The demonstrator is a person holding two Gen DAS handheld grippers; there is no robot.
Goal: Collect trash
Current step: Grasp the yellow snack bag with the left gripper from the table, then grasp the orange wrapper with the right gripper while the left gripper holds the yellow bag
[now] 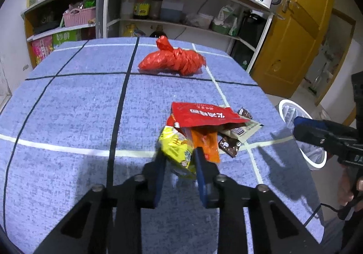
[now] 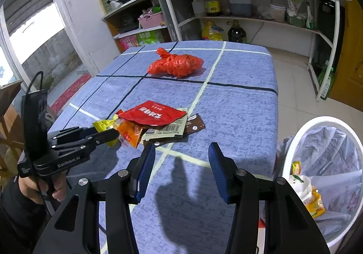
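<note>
**Left gripper pinches yellow wrapper at the trash pile**

The left gripper (image 1: 179, 158) has its fingers closed on the yellow wrapper (image 1: 175, 147) at the near edge of a wrapper pile on the blue tablecloth (image 2: 238, 104); a red packet (image 2: 152, 114) tops the pile; the right gripper (image 2: 181, 163) hangs wide open and holds nothing, near the lined white bin (image 2: 326, 140); a knotted red bag (image 2: 175, 64) lies farther back.
</note>
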